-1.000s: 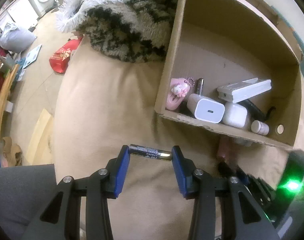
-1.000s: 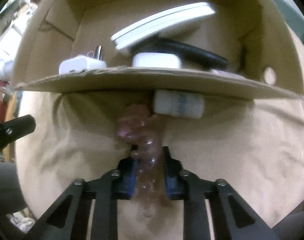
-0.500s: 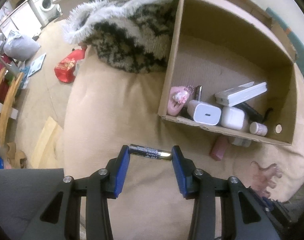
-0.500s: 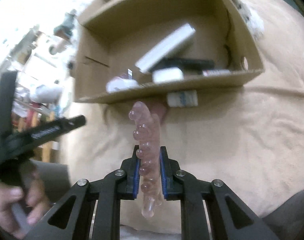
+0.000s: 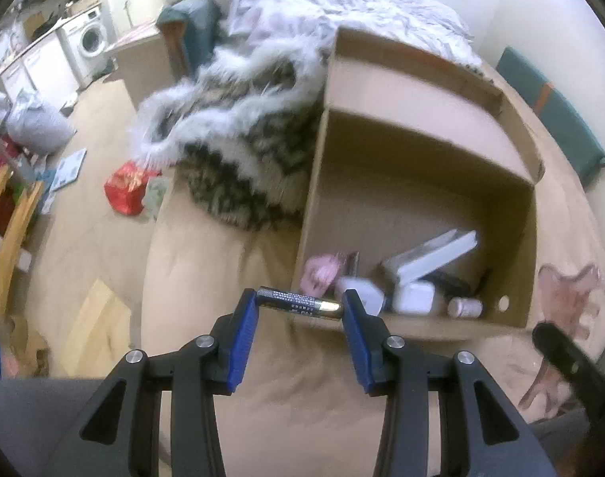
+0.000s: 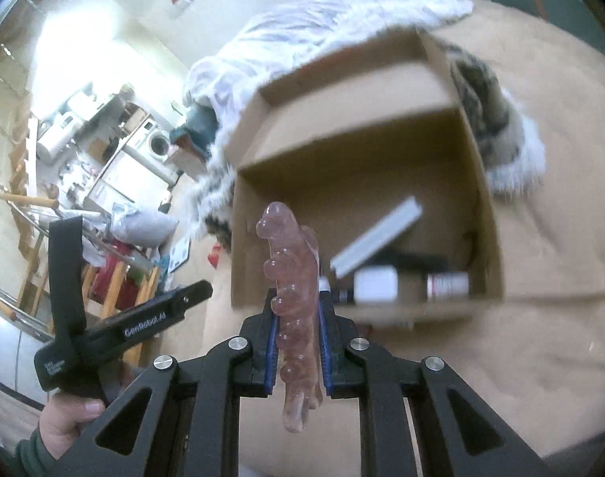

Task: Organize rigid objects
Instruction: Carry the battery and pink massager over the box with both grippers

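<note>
My left gripper point(image 5: 299, 305) is shut on a black and gold battery point(image 5: 298, 302), held crosswise between its blue pads, above the tan bed in front of the open cardboard box point(image 5: 429, 151). My right gripper point(image 6: 295, 308) is shut on a translucent pink comb-like piece point(image 6: 292, 278), held upright above the box's point(image 6: 481, 206) near wall. The pink piece also shows in the left wrist view point(image 5: 569, 298). In the box lie a white slab point(image 5: 433, 256), white chargers point(image 5: 413, 298), a pink charm point(image 5: 320, 272) and a small bottle point(image 5: 465, 307).
A furry patterned blanket point(image 5: 243, 127) lies against the box's left side on the bed point(image 5: 207, 262). The left gripper's body and the hand holding it show at left in the right wrist view point(image 6: 103, 318). Floor clutter and a washing machine point(image 5: 90, 41) are far left.
Both grippers have lifted and pulled back from the bed, each holding its object. The right gripper raised the pink piece from near the box's front wall to above it.
</note>
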### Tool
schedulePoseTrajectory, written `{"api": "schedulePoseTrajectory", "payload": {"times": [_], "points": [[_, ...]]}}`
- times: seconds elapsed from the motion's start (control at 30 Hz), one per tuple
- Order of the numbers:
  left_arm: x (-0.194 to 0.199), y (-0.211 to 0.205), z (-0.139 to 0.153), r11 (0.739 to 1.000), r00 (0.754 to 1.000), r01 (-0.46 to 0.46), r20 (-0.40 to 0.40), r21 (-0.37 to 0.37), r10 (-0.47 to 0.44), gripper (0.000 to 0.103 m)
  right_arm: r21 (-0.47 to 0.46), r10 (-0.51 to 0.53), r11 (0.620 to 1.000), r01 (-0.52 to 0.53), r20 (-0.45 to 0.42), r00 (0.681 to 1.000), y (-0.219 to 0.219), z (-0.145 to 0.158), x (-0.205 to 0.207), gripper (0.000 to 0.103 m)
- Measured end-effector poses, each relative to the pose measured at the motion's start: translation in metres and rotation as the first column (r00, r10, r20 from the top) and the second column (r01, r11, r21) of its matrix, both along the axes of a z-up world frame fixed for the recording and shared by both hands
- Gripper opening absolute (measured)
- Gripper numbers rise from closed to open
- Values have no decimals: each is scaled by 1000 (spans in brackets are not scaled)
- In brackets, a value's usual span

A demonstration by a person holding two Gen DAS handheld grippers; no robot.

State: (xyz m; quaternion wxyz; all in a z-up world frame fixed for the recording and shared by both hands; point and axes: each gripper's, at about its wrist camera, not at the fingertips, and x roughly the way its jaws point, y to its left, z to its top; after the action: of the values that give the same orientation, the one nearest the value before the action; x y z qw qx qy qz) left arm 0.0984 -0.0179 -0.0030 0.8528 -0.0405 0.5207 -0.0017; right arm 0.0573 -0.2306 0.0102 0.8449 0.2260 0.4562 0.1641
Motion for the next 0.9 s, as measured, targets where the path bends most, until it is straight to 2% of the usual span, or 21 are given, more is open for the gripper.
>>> {"api": "schedulePoseTrajectory", "payload": {"times": [0.17, 0.37, 0.53, 0.67, 0.8, 0.9], "points": [[29, -18, 13, 998, 998, 62, 29, 19, -63, 39, -13, -3, 1000, 4, 41, 999, -11, 11, 32, 17], [64, -44, 7, 992, 992, 125, 18, 33, -126, 39, -28, -4, 1000, 6, 51, 999, -19, 5, 73, 17], [85, -62, -18, 985, 986, 169, 1, 43, -169, 39, -50, 7, 999, -5, 29, 1000, -18, -18, 101, 17], [89, -70, -42, 979, 979, 202, -5, 43, -202, 39, -62, 13, 998, -13, -12, 1000, -14, -46, 109, 17], [95, -73, -64, 976, 975, 217, -52, 1, -217, 39, -92, 24, 995, -30, -67, 997, -10, -68, 116, 17], [95, -76, -71, 975, 975, 220, -43, 33, -218, 39, -90, 22, 996, -29, -86, 996, -9, -75, 118, 17]]}}
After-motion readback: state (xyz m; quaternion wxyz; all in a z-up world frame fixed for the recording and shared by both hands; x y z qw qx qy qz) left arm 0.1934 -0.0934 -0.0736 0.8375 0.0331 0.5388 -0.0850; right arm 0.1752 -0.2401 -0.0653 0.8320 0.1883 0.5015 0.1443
